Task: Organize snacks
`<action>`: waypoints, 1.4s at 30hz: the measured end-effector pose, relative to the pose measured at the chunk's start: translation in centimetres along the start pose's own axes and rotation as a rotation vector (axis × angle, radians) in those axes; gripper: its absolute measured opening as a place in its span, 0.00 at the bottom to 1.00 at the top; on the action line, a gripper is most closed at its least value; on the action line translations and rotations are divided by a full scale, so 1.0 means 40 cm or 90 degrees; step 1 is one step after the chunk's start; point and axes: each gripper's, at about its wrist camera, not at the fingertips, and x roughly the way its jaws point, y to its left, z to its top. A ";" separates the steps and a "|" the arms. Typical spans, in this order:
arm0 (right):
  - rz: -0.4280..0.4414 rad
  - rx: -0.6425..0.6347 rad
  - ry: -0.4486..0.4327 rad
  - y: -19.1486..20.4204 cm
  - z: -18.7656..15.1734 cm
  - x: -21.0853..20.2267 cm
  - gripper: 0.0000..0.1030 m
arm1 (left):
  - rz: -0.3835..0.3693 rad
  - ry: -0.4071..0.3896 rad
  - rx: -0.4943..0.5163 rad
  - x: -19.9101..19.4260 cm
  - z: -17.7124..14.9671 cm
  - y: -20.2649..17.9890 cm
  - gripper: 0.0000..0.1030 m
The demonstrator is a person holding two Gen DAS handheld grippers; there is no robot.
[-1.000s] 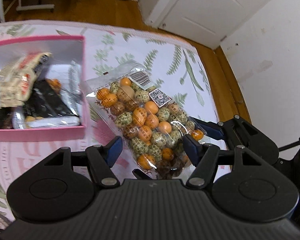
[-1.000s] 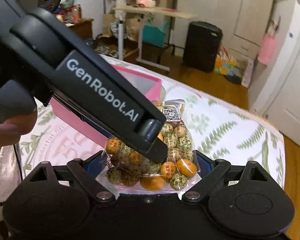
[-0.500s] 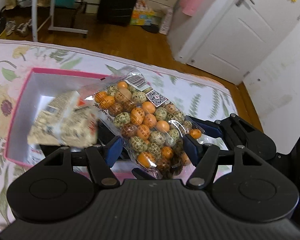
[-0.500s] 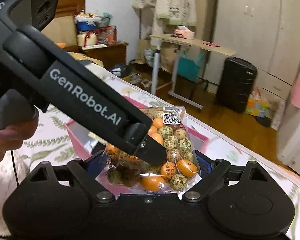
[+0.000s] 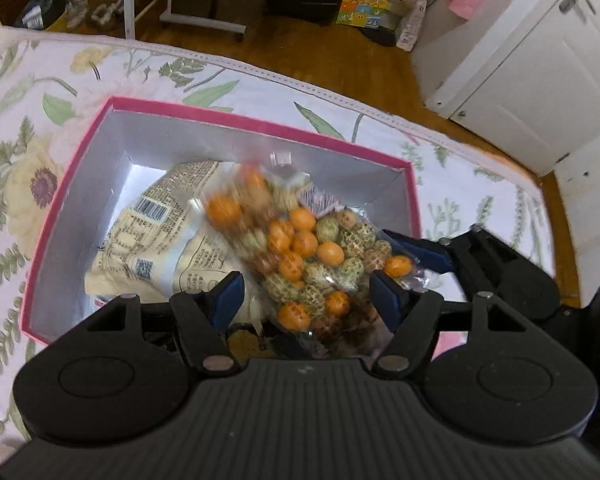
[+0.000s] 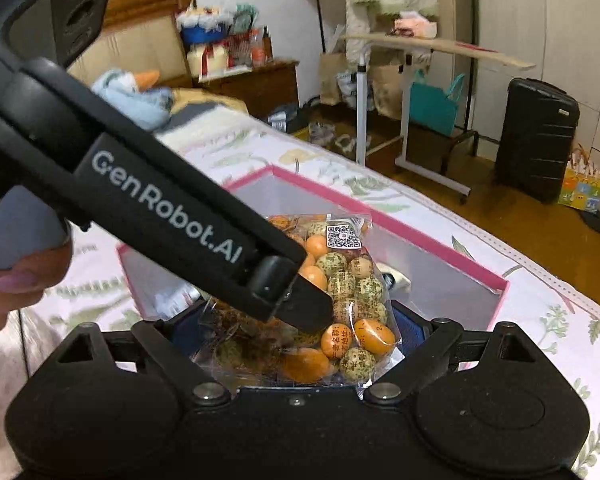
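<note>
The pink box (image 5: 260,122) sits on the flowered bed (image 5: 40,92). Its far rim runs roughly parallel to the bed's far edge, with wooden floor (image 5: 320,48) and a white door (image 5: 540,80) beyond. Inside, the silver left wall and far corners are bare, and the open room lies there.

The clear bag of orange and speckled green snacks (image 5: 312,256) hangs over the right half of the box, above its rim, with its far end blurred. The right tongs (image 6: 296,324) are clamped on its near end, one blue pad on each side. The left tongs (image 5: 306,292) straddle the same bag with their jaws opening. The left pad stands clear of the wrap, and the right pad is just beside it. A hand (image 6: 16,280) grips the left handle.

A second ago the bag hung over the bed cover to the right of the box. It is now over the inside of the box. The cream packet (image 5: 156,232), which was in mid-air half a second ago, now lies flat in the box.

Count: one box, one clear bag, one cream packet and two tongs. Something dark lies under the bag, too hidden to tell.
</note>
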 end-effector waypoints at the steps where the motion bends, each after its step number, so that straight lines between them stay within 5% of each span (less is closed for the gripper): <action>1: -0.027 -0.013 0.002 0.006 -0.005 -0.001 0.93 | 0.015 -0.014 0.012 -0.003 -0.007 -0.009 0.66; 6: -0.086 -0.050 -0.043 0.026 -0.043 -0.051 0.93 | 0.007 -0.065 0.032 -0.029 -0.051 -0.023 0.66; 14: -0.091 0.090 -0.094 0.029 -0.133 -0.199 0.93 | -0.033 -0.090 0.058 -0.100 -0.122 -0.035 0.65; 24: -0.174 0.227 -0.094 0.028 -0.212 -0.277 0.92 | -0.015 -0.144 0.132 -0.201 -0.200 -0.118 0.65; 42: -0.301 0.237 -0.104 0.082 -0.266 -0.551 0.93 | -0.022 -0.178 0.176 -0.344 -0.364 -0.232 0.69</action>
